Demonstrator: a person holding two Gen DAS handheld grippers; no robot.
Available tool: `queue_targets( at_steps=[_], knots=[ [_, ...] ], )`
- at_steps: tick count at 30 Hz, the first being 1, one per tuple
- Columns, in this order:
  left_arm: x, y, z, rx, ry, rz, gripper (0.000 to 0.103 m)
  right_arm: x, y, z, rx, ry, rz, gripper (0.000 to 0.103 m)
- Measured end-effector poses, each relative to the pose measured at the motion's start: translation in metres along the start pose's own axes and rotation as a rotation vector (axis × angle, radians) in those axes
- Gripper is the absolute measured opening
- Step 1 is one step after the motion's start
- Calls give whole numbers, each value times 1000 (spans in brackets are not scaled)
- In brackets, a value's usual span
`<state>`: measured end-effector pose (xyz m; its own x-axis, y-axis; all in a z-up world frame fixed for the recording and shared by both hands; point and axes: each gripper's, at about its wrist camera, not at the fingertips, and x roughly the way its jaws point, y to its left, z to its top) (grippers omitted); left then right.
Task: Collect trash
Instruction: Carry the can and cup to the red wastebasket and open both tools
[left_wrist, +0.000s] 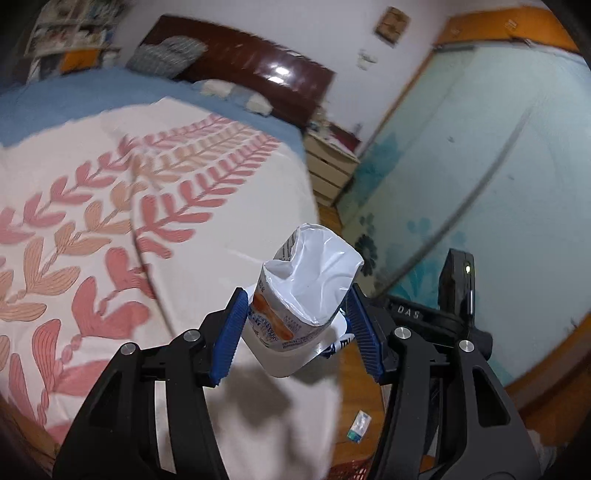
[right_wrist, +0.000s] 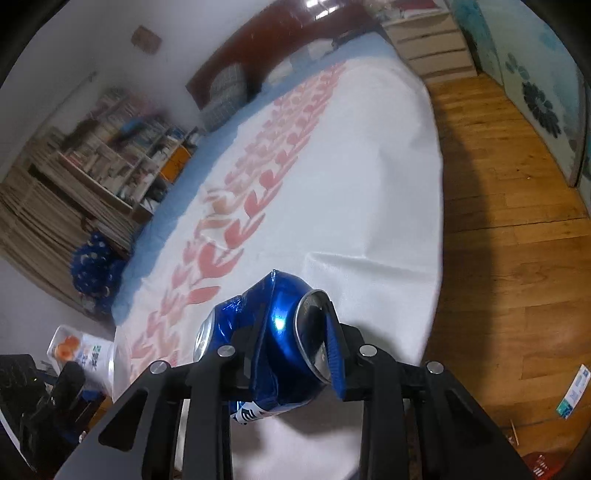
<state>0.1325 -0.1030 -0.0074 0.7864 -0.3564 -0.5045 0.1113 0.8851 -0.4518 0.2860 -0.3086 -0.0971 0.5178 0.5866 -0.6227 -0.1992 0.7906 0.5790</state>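
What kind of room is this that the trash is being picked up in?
Most likely a bedroom in a home. A large bed with a leaf-patterned cover fills the view, backed by a dark wooden headboard with pillows. A crowded bookshelf stands along one wall and a drawer unit sits beside the bed.

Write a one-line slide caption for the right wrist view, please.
Right gripper clamps a crushed blue can above the bed.

Bed (right_wrist: 369, 184): white leaf-print cover over blue sheet.
Floor (right_wrist: 517, 258): wood; 1 small packet (right_wrist: 574, 391) at 4 o'clock.
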Motion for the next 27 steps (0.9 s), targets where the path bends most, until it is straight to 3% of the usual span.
queue_targets(
  at_steps=[5, 8, 12, 14, 16, 19, 22, 25, 27],
  knots=[
    [-9, -66, -4, 81, 26, -81, 56, -110, -18, -15, -2, -101, -1, 29],
    [-5, -106, -16, 96, 76, -165, 56, -192, -46, -35, -10, -156, -48, 29],
    [21, -160, -44, 88, 174, -364, 56, -295, -108, -85, -30, -177, -261, 29],
    [43, -194, -71, 126, 236, -391, 56, -330, -145, -115, 13, -149, -327, 29],
    [67, -225, -100, 162, 304, -399, 56, -362, -188, -158, 63, -114, -448, 29],
    [106, -272, -153, 253, 418, -395, 56, -381, -235, -221, 128, -47, -537, 29],
    [144, -302, -220, 327, 550, -403, 56, -368, -268, -281, 119, 32, -615, 29],
    [169, -322, -278, 462, 726, -347, 56, -355, -304, -325, 249, 72, -593, 29],
    [174, -330, -295, 534, 780, -343, 56, -349, -319, -341, 322, 78, -576, 29]
  ],
)
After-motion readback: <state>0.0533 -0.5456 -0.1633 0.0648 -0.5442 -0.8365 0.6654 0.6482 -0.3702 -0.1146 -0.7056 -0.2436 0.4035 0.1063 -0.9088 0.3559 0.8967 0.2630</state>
